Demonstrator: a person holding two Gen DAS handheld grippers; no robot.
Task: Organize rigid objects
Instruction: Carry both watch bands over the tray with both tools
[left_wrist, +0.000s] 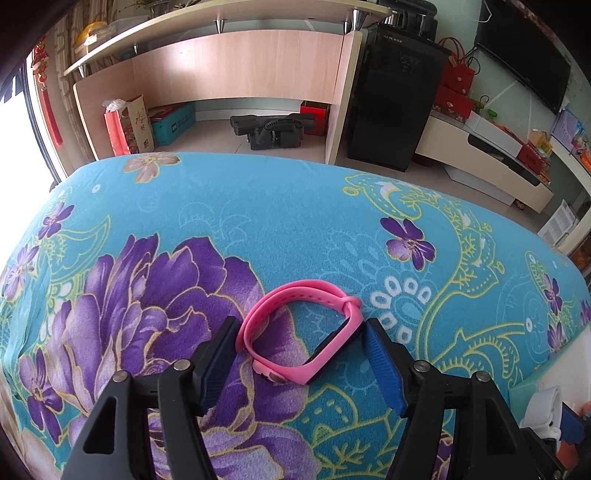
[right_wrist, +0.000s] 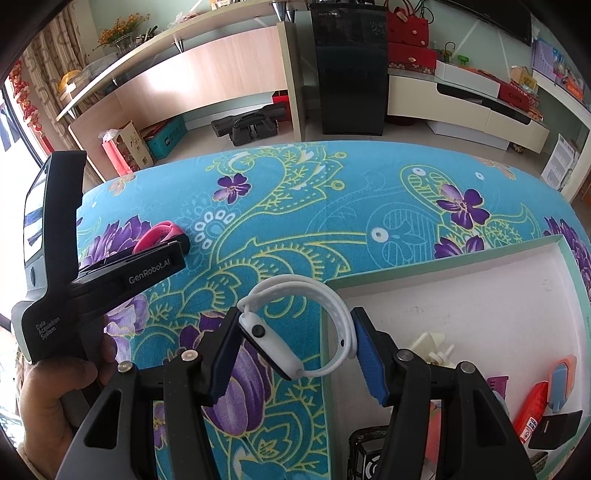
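the left claw (left_wrist: 301, 343) is pointing steeply down, standing wide around the pink watch band (left_wrist: 295, 332); the right claw (right_wrist: 295, 341) is gripping the white smartwatch (right_wrist: 291, 332) beside the tray (right_wrist: 443, 291) on the surface (left_wrist: 295, 221).

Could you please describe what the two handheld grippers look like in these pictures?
Both grippers, left and right, have black plastic linkage arms with silver rivets and ribbed blue finger pads. The right wrist view shows the left one's black body, printed "GenRobot.AI" and "Data Acquisition System" in white, with a grey edge.
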